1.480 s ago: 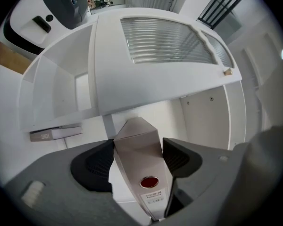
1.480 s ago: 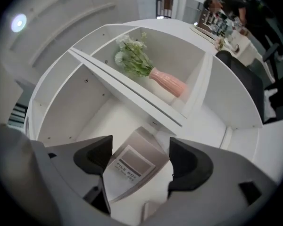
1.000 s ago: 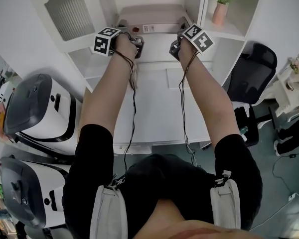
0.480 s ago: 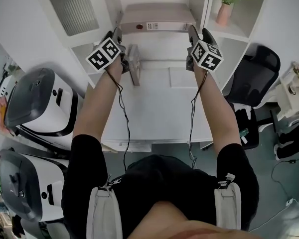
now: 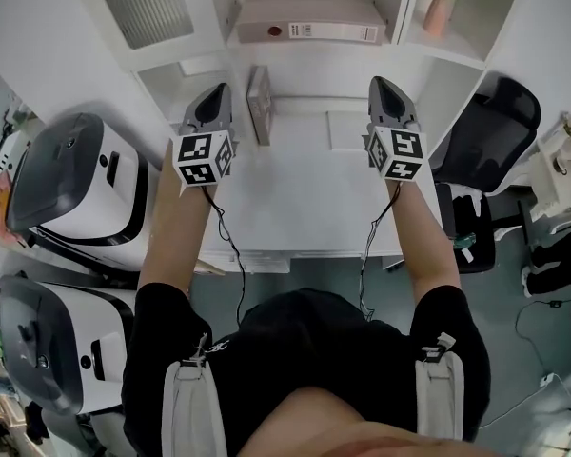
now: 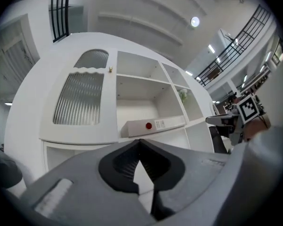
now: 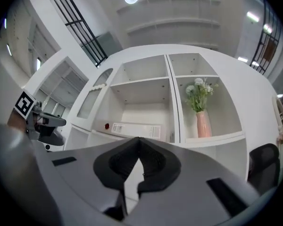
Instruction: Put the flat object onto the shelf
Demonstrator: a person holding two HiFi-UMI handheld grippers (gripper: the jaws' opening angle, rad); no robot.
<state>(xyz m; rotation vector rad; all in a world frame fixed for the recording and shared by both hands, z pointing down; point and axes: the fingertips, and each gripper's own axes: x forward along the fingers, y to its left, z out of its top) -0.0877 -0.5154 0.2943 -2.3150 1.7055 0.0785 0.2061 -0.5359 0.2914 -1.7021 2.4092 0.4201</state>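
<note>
Placement appears done: the binder (image 5: 309,30) lies on the shelf (image 5: 309,53). The left hand-held gripper (image 5: 219,90) and right hand-held gripper (image 5: 380,83) have just closed, empty.

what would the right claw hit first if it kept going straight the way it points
Probably the binder lying on the shelf: the shut right claw aims at its right end, with nothing between. Depth is unclear; the shelf edge below it might come first.

Left arm (image 5: 174,241) and right arm (image 5: 425,246) reach forward in parallel — left gripper (image 5: 218,91) and right gripper (image 5: 381,84) point ahead, well apart, jaws just closed tip to tip — nothing between them
</note>
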